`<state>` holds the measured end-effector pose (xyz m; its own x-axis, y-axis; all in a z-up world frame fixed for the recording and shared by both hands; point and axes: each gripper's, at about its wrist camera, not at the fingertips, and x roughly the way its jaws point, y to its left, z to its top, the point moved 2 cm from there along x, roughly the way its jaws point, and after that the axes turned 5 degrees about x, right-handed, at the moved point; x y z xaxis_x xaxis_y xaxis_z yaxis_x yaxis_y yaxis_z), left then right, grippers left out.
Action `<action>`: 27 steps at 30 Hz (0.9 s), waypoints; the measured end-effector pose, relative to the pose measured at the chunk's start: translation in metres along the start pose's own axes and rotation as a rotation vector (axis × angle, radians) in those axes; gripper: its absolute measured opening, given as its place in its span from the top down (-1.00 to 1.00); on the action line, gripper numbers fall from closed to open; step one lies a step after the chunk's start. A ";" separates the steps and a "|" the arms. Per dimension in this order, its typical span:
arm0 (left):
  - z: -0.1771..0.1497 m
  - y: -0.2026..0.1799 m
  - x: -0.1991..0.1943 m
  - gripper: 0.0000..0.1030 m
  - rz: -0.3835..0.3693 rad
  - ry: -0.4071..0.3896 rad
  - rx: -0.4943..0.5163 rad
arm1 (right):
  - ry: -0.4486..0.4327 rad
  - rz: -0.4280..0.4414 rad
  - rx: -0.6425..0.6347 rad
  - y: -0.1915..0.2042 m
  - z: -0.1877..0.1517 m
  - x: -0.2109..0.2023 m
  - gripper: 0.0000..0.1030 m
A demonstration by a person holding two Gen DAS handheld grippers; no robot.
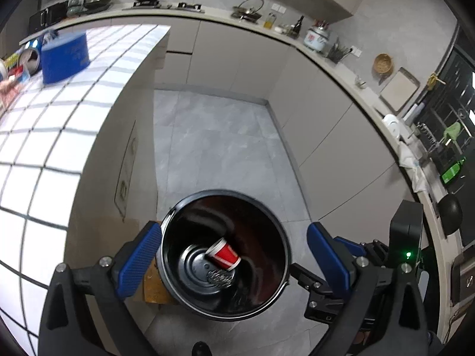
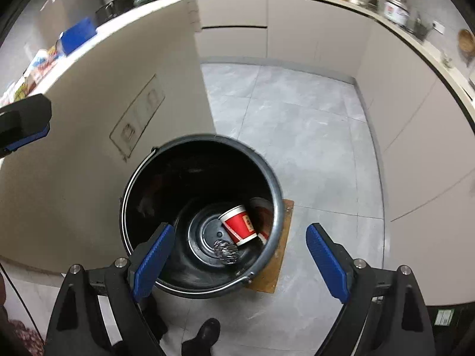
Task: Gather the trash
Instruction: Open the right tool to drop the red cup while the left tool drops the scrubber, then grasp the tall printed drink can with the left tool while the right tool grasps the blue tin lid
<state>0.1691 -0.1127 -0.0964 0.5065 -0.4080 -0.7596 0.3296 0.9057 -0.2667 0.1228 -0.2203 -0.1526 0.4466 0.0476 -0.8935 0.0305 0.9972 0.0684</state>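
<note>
A black bucket [image 1: 276,231] stands on the floor on a wooden board [image 2: 280,255]. Inside it lie a red paper cup [image 1: 224,253] and a crumpled foil ball [image 1: 220,279]; both also show in the right wrist view, the cup [image 2: 239,226] and the foil ball [image 2: 226,251]. My left gripper [image 1: 234,259] is open and empty above the bucket [image 2: 130,195]. My right gripper [image 2: 240,259] is open and empty above the bucket's near rim. The right gripper's body shows at the right of the left wrist view [image 1: 406,231].
A white tiled island [image 1: 44,136] rises at the left with a blue box [image 1: 65,56] and several packages on it. Grey cabinets [image 1: 320,118] under a worktop with pots and bottles run along the back and right. The person's shoe [image 2: 204,336] is near the bucket.
</note>
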 end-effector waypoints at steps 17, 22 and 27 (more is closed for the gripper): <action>0.019 0.058 -0.090 -0.92 0.167 -0.173 -0.017 | -0.180 0.035 -0.032 0.054 0.045 -0.084 -0.78; 0.010 0.091 -0.118 -0.92 0.245 -0.201 -0.049 | -0.194 0.072 -0.079 0.099 0.057 -0.088 -0.78; -0.001 0.131 -0.148 -0.92 0.313 -0.230 -0.092 | -0.213 0.115 -0.130 0.148 0.067 -0.094 -0.78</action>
<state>0.1363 0.0669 -0.0192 0.7395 -0.1167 -0.6629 0.0635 0.9926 -0.1039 0.1452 -0.0806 -0.0288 0.6187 0.1616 -0.7688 -0.1402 0.9856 0.0943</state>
